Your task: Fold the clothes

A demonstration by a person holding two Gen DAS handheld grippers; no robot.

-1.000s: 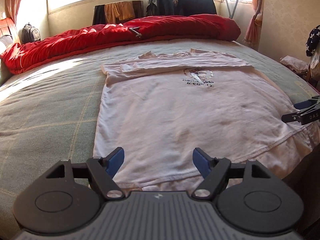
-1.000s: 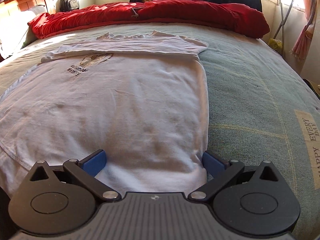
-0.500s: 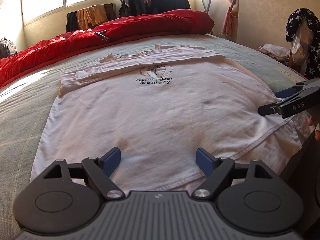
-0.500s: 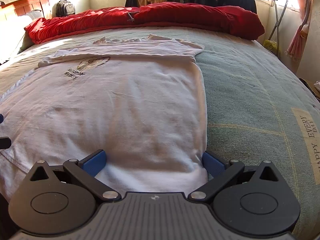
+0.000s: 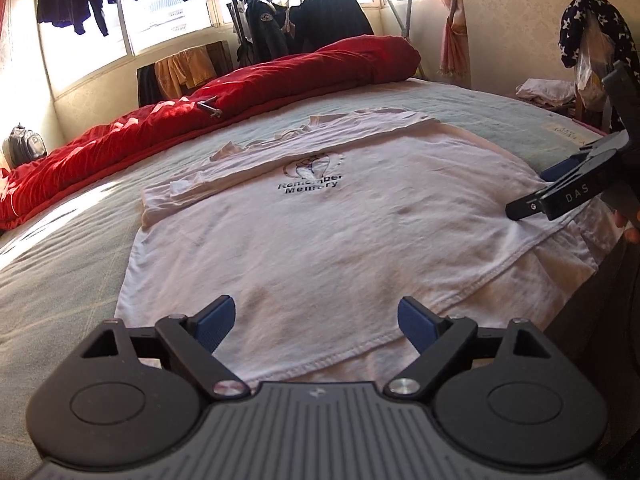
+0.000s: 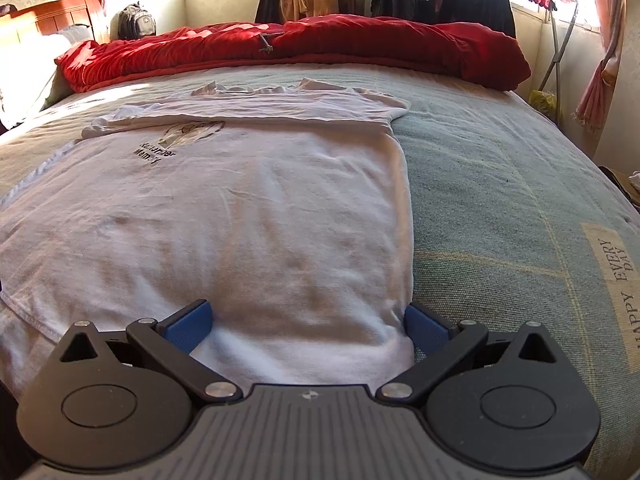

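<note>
The white cotton T-shirt (image 5: 320, 232) lay flat on the green bed (image 6: 500, 208), sleeves folded in; both grippers' fingers (image 5: 214, 322) (image 6: 188, 326) stood spread wide at its hem, holding nothing; likely next, gripping the hem corners.

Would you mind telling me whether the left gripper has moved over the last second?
Yes. The left gripper has swung toward the right: the red duvet and the T-shirt's print now sit further left in its view.
</note>
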